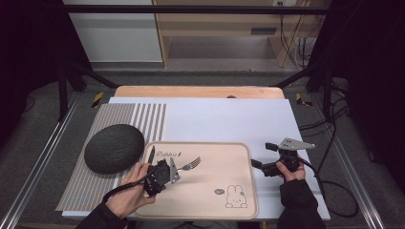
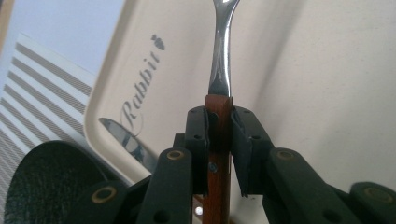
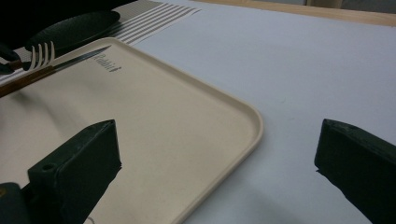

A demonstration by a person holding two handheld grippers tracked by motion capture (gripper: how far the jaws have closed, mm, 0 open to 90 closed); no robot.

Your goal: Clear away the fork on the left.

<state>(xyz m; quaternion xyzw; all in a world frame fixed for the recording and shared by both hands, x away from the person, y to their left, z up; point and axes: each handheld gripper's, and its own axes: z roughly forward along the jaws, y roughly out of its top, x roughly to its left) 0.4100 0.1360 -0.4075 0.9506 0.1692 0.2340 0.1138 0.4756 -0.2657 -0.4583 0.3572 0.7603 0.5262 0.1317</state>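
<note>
White mat (image 1: pixel 224 119) is covering the table, beige tray (image 1: pixel 210 210) is sitting on it. Left gripper (image 1: pixel 173 168) is clamping the fork (image 1: pixel 190 165) by its wooden handle above the tray's left part. Right gripper (image 1: pixel 260 155) is hovering with jaws spread, gripping nothing, beside the tray's right edge.

"Rabbit" in script on beige tray (image 2: pixel 299 93), near rim.

Even soft overhead light, dark surroundings, blurred close jaws, faint shadows
</note>
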